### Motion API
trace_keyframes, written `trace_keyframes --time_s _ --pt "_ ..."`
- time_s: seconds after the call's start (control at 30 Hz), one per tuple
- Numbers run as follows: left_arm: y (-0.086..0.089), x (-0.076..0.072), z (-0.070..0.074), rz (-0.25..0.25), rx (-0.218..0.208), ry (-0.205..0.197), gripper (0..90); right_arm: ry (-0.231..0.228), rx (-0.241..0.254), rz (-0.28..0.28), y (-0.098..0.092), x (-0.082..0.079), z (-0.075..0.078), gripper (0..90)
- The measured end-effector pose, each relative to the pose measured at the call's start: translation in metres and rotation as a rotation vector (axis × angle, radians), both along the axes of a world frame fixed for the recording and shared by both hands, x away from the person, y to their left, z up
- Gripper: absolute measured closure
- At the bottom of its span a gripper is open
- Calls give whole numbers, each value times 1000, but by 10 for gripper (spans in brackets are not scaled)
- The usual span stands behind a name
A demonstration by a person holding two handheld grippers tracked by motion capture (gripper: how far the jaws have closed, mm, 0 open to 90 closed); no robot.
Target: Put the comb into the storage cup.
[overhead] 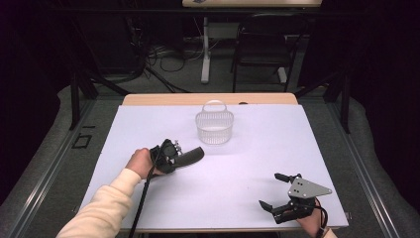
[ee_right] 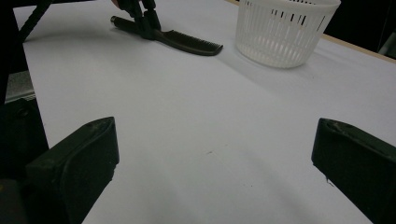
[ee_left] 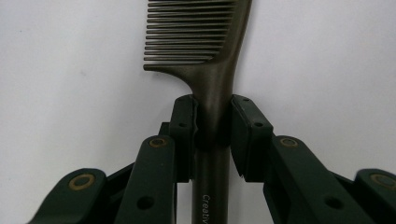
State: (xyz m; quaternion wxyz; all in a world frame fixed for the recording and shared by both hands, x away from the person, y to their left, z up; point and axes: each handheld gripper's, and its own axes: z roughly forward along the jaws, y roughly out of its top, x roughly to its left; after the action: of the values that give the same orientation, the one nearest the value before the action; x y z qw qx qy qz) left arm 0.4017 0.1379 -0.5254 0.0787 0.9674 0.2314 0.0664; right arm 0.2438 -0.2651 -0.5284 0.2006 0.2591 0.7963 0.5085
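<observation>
1. The left gripper (ee_left: 212,123) pinches the dark comb (ee_left: 205,51) by its handle, flat on the white table (overhead: 247,163).
2. The comb lies near the white basket (overhead: 214,126).
3. The right gripper (overhead: 277,191) is spread wide, holding nothing.

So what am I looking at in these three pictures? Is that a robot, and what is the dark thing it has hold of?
No robot: a person holds a two-jaw tool in each hand. One picture looks down from above the table; the others come from cameras riding on each tool, looking along its black jaws. On the white table stands a white slatted basket. The left gripper has its jaws closed on the handle of a dark comb, which lies flat on the table. The right gripper rests near the front edge with its jaws wide open and nothing between them.
</observation>
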Motion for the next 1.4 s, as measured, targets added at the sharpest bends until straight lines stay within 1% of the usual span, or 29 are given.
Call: trace_keyframes --time_s 0.1,0.2,0.27,0.37,0.47,0.57,0.7,0.83,0.93,1.03,1.13,1.2,1.33,1.4 --pt "1 0 0 9 -7 -3 721 3 1 -2 1 1 0 1" --pt "2 -2 2 11 -18 -17 721 2 -1 -1 1 0 -1 1" --pt "2 -3 3 9 -23 -12 722 5 -2 -3 1 1 0 1" --pt "2 -5 6 1 -7 -14 722 2 -1 -2 1 1 -1 1" --pt "4 -6 9 4 -15 -26 723 3 0 -4 1 1 -1 1" --pt "6 -7 11 17 -43 -40 722 2 -1 -4 1 1 -1 2" --pt "6 -9 14 25 -52 -52 723 9 -4 -4 1 1 -1 2" --pt "7 -12 18 28 -84 -69 723 7 -6 -3 2 1 -1 2" --pt "9 -12 22 31 -119 -63 722 10 -4 -4 2 2 -1 2" --pt "9 -13 26 34 -129 -71 722 8 -11 -2 2 2 -1 2" --pt "10 -14 30 37 -143 -84 722 9 -7 -3 2 1 -1 2" --pt "11 -15 32 40 -155 -82 722 11 -7 -4 2 1 -1 2" --pt "13 -15 33 62 -204 -78 722 11 -9 -4 2 1 -1 2" --pt "13 -14 34 65 -216 -74 722 10 -9 -2 2 1 -1 2"
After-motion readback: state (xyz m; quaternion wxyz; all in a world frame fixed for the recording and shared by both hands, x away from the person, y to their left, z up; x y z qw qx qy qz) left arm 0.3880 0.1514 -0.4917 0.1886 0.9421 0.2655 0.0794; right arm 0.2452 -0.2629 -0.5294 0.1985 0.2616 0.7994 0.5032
